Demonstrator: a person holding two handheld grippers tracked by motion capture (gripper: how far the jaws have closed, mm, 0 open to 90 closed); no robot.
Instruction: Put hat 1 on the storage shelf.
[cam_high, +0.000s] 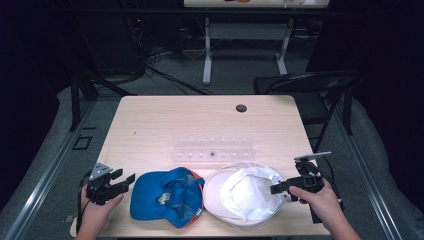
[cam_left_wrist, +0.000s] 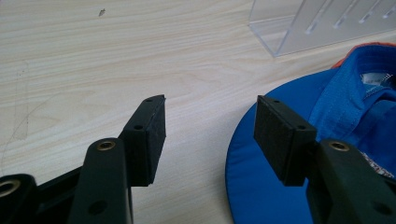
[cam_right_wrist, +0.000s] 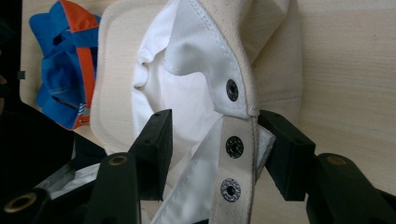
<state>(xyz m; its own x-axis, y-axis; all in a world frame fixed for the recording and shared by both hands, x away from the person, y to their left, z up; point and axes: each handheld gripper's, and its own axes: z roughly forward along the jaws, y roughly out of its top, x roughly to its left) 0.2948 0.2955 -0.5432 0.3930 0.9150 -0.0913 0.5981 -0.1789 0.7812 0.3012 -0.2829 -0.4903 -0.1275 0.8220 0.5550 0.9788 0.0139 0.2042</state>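
Right gripper: jaws apart astride white cap snap strap, likely pre-grasp; closing comes next. Left gripper: apart, empty, blue cap alongside.

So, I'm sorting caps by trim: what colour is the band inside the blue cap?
Orange, running along the inside of the blue cap; the right gripper view shows it best.

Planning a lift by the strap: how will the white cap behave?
The white cap looks like soft fabric, so it will probably sag. Its snap strap, between the right gripper's open jaws, seems thin and may fold. Likely light.
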